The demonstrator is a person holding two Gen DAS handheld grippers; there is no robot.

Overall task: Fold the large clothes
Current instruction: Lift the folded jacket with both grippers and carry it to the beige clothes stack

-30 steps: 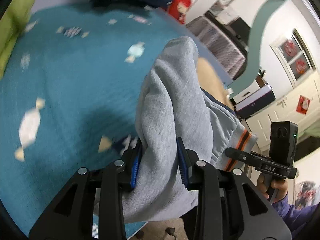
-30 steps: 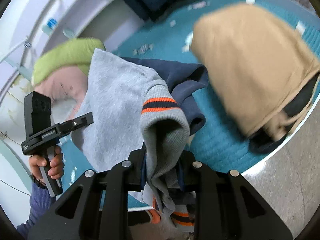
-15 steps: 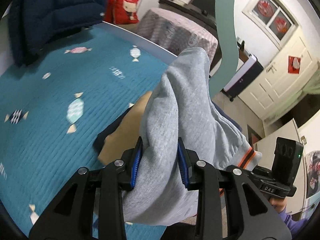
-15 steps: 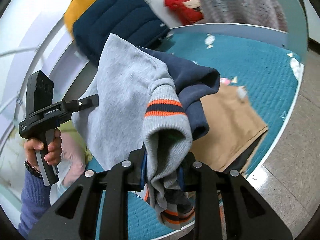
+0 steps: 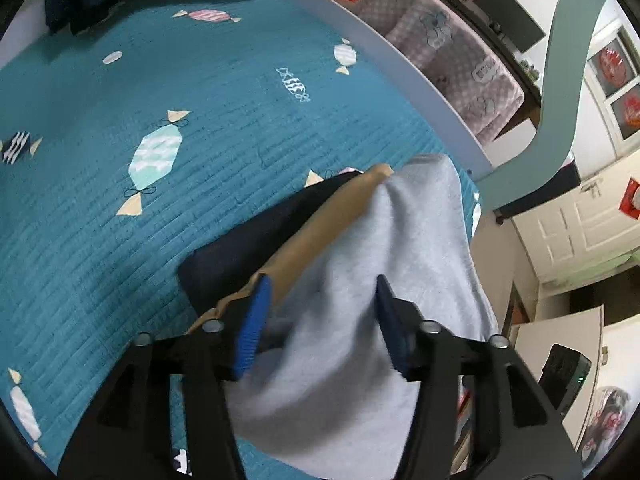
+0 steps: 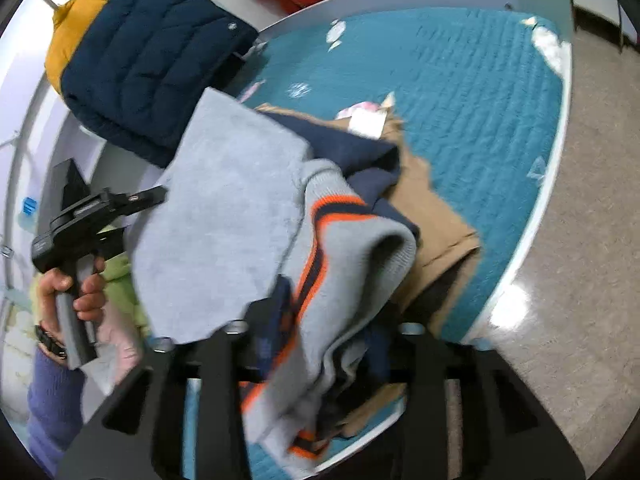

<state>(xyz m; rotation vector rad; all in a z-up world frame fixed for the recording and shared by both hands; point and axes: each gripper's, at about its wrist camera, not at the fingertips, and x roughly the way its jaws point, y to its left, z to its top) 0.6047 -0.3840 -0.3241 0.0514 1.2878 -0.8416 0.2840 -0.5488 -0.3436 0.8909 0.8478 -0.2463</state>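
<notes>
A folded grey sweatshirt (image 5: 384, 280) with orange and navy striped cuffs (image 6: 332, 240) lies over a tan garment (image 5: 320, 236) on a folded navy one (image 5: 240, 256) on the teal bed. My left gripper (image 5: 320, 308) is open, its blue pads spread either side of the grey fabric. My right gripper (image 6: 324, 320) is open too, with the grey cuff draped loosely between its jaws. The left gripper also shows in the right wrist view (image 6: 100, 216), at the sweatshirt's left edge.
The teal quilt (image 5: 160, 120) with candy prints stretches left and back. A navy and yellow puffer jacket (image 6: 136, 52) lies at the bed's far side. The white bed rim (image 6: 532, 224) and the floor (image 6: 592, 280) are at right. A green and pink item (image 6: 120, 284) lies near the left hand.
Both grippers have lowered the grey sweatshirt onto the tan and navy pile and opened their jaws, letting the fabric go.
</notes>
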